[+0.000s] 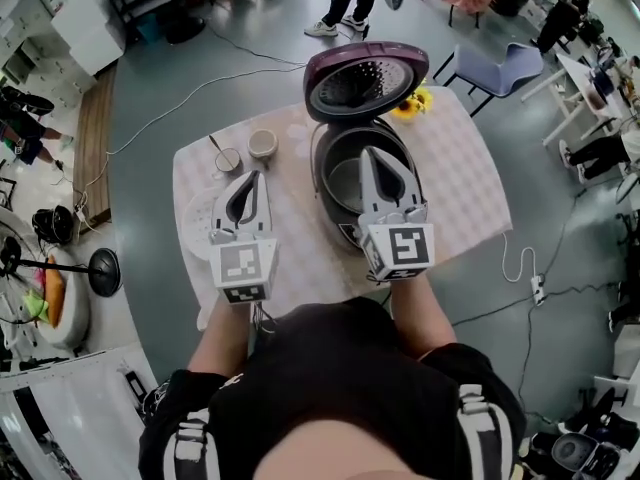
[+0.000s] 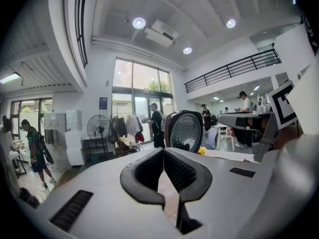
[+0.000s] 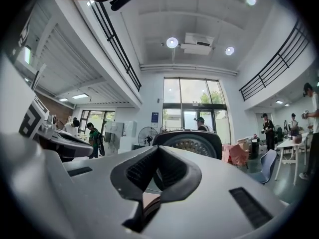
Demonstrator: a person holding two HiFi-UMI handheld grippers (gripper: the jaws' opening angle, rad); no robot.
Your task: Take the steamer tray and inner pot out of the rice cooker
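Note:
The dark rice cooker (image 1: 338, 208) stands on the table with its purple lid (image 1: 366, 76) swung up and back. The grey inner pot (image 1: 345, 180) sits inside it. My right gripper (image 1: 368, 152) is shut and empty, held over the pot's opening with its tips toward the lid. My left gripper (image 1: 250, 176) is also shut and empty, above the cloth to the left of the cooker. Under it lies a white round flat piece (image 1: 197, 218), partly hidden; I cannot tell whether it is the steamer tray. The lid (image 2: 185, 130) shows past the left gripper (image 2: 163, 151), and the lid (image 3: 192, 142) shows beyond the right gripper (image 3: 158, 148).
A checked cloth covers the table (image 1: 455, 183). Two small bowls (image 1: 228, 160) (image 1: 263, 144) stand at its back left, one with a spoon. Yellow flowers (image 1: 407, 106) sit behind the cooker. A blue chair (image 1: 500, 68) is beyond the table, and people stand further off.

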